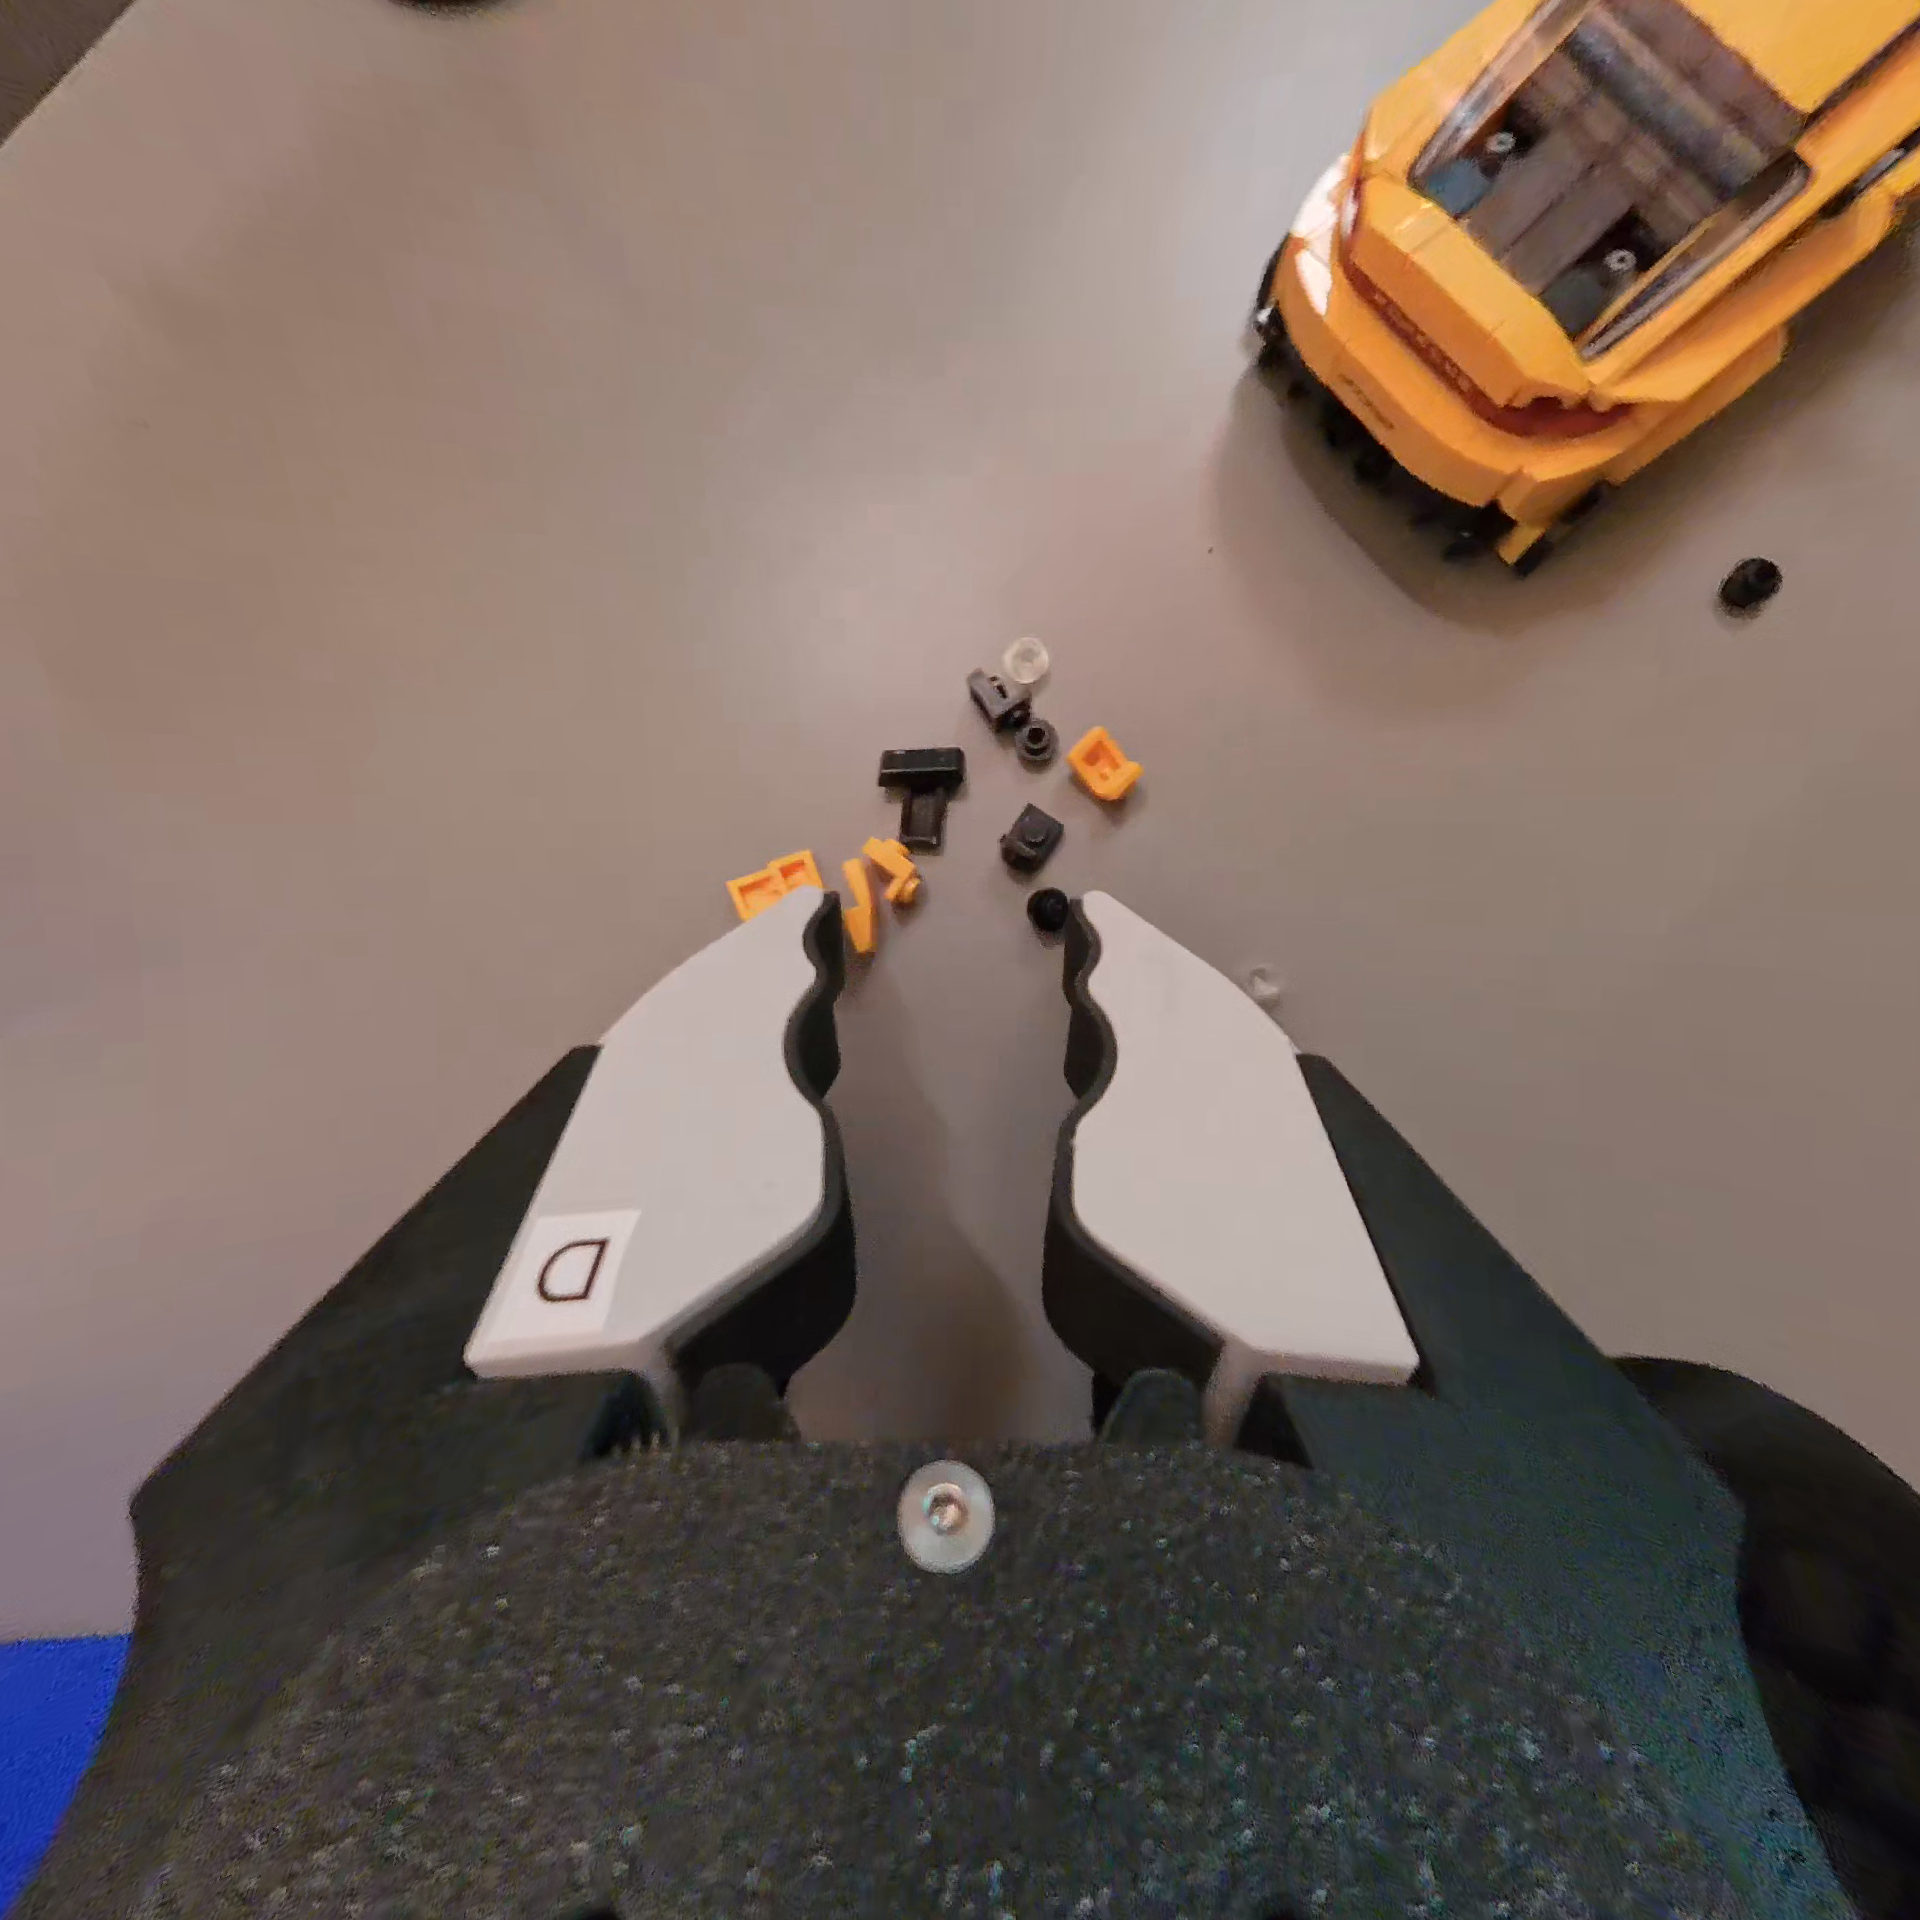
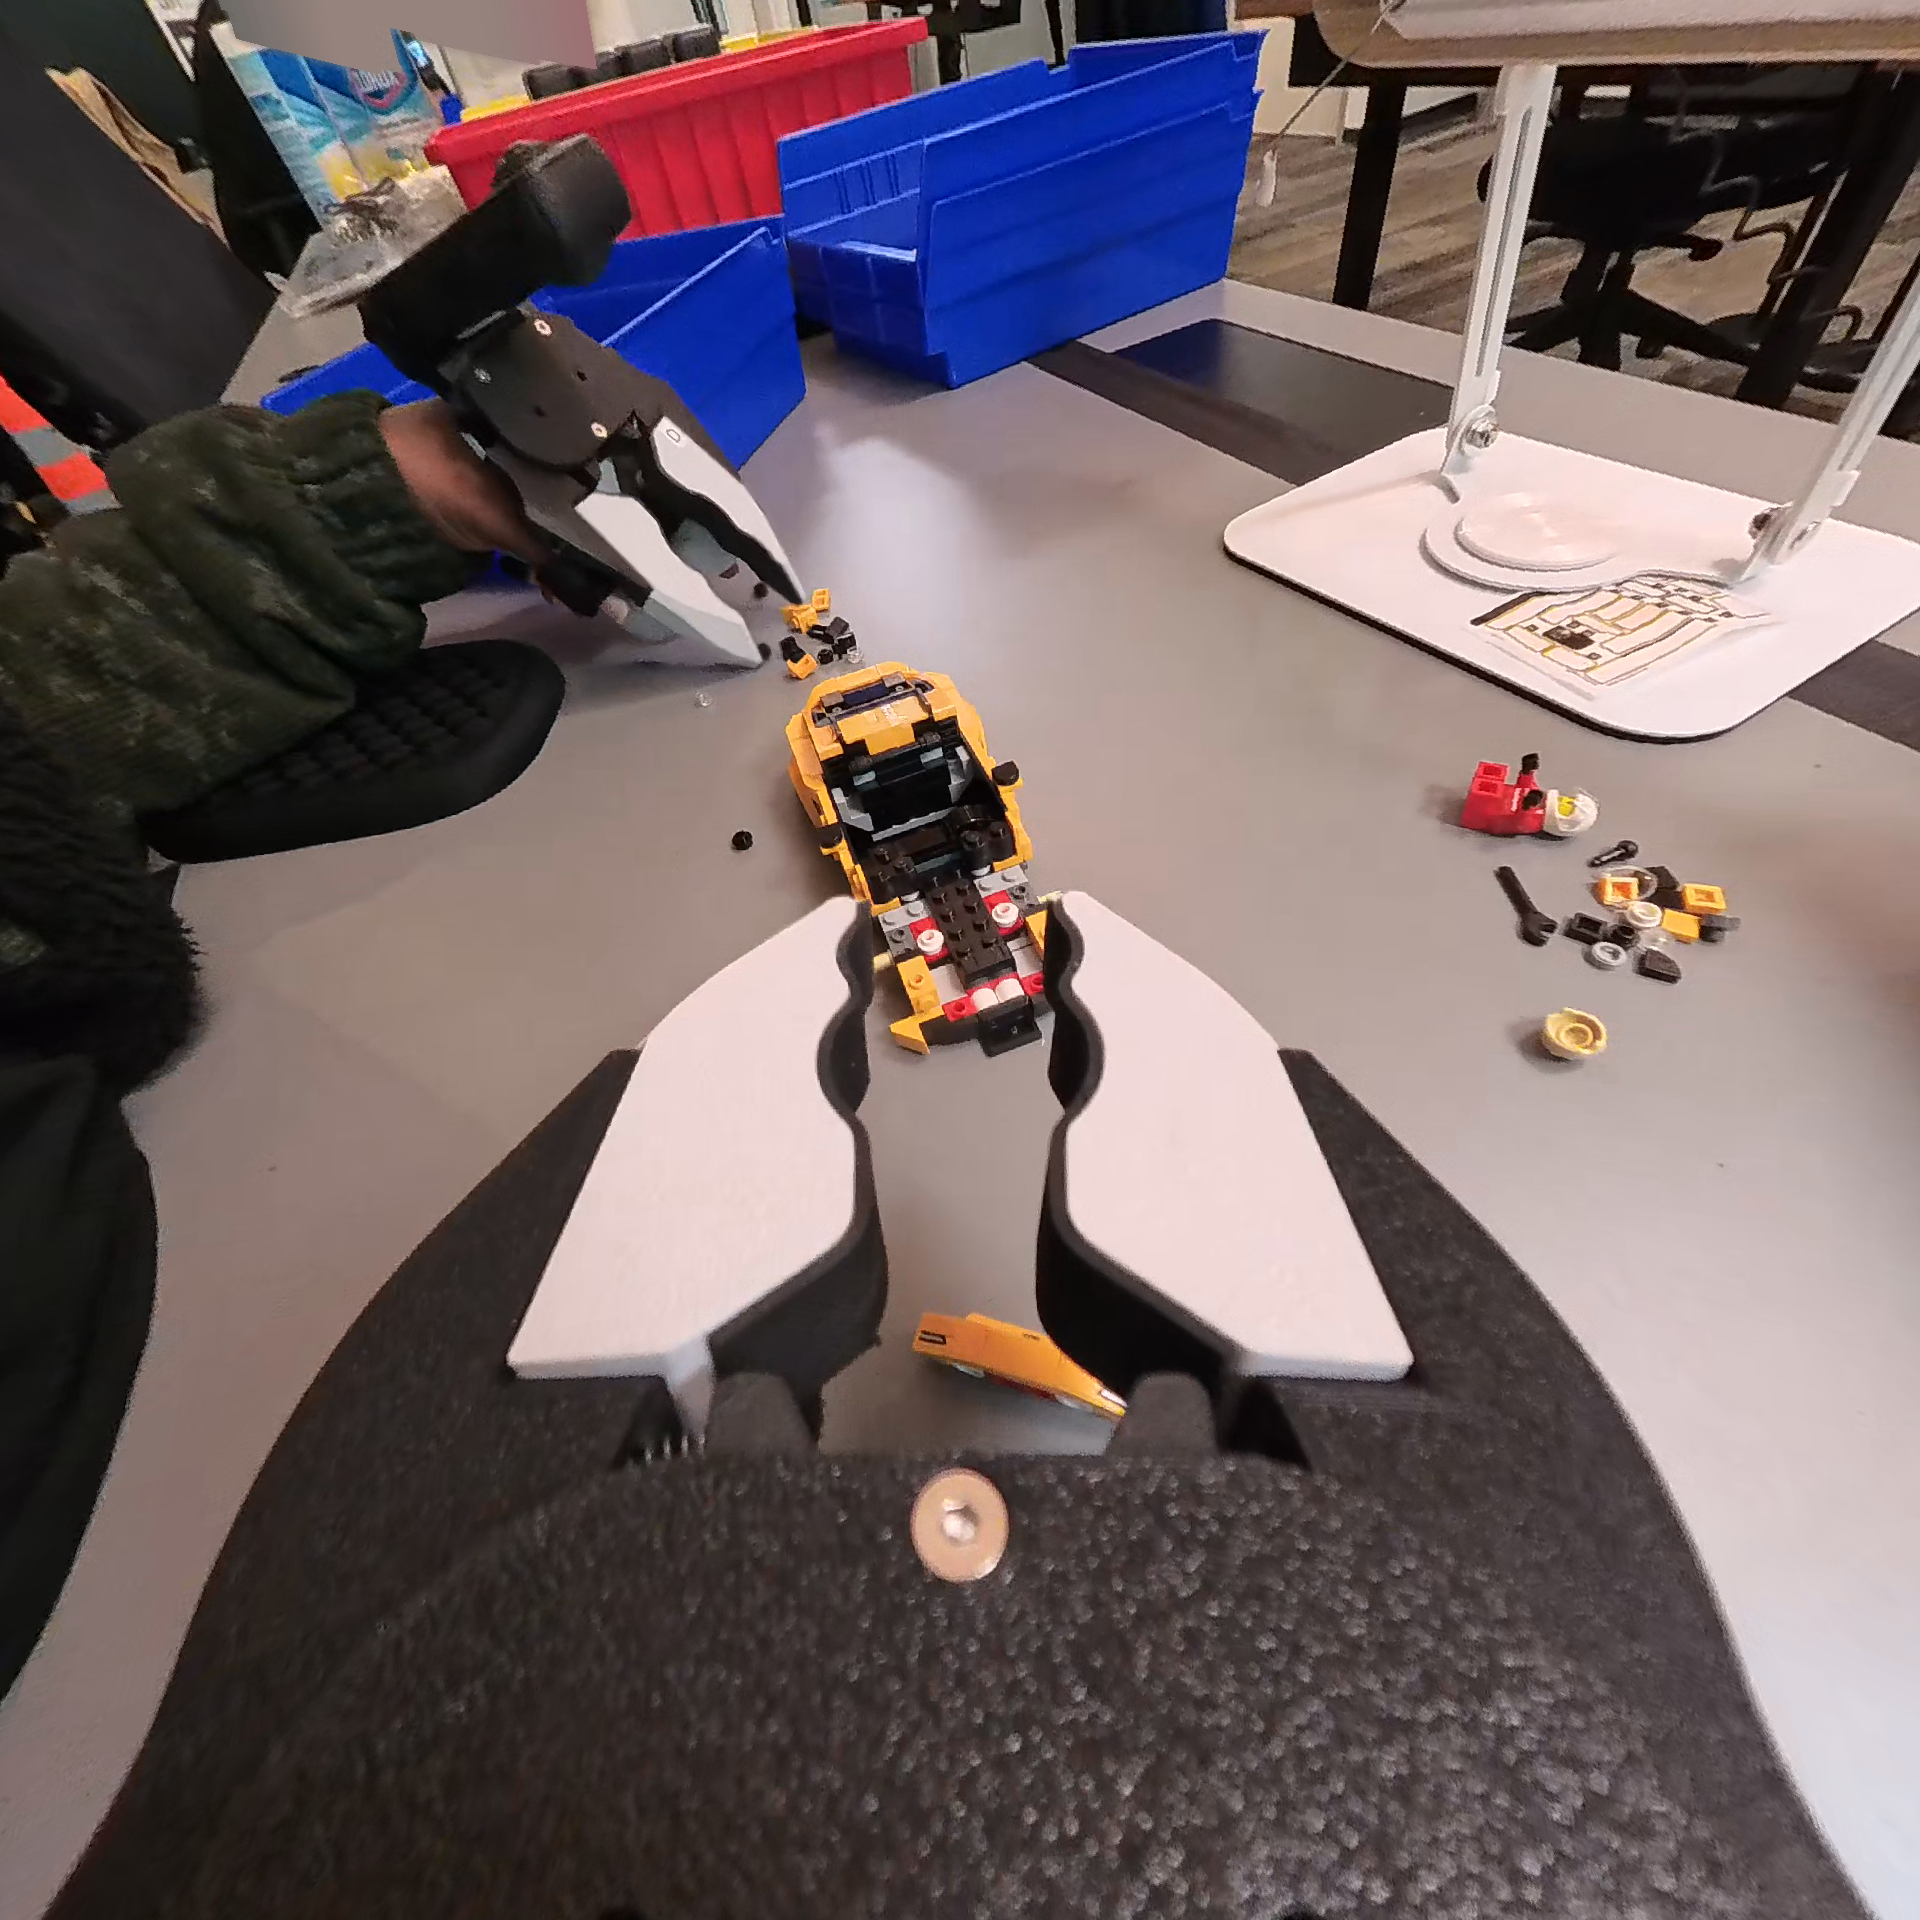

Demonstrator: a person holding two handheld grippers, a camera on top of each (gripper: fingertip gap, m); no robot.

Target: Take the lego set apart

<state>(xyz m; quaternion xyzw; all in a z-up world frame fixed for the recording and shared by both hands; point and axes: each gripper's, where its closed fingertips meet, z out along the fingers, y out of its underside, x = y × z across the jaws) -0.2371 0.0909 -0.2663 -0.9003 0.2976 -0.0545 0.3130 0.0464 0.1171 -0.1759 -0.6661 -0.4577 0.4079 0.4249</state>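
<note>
grey table, blue bins behind. left gripper jaws apart over a pile of loose bits. mid: yellow lego car, roof and hood gone, body mostly intact. right gripper jaws apart, astride its nose. second pile of bits far right.

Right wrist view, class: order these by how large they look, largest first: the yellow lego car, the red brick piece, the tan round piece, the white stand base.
1. white stand base
2. yellow lego car
3. red brick piece
4. tan round piece, though it lies nearer the camera, so its rank against the red one is unsure.
</note>
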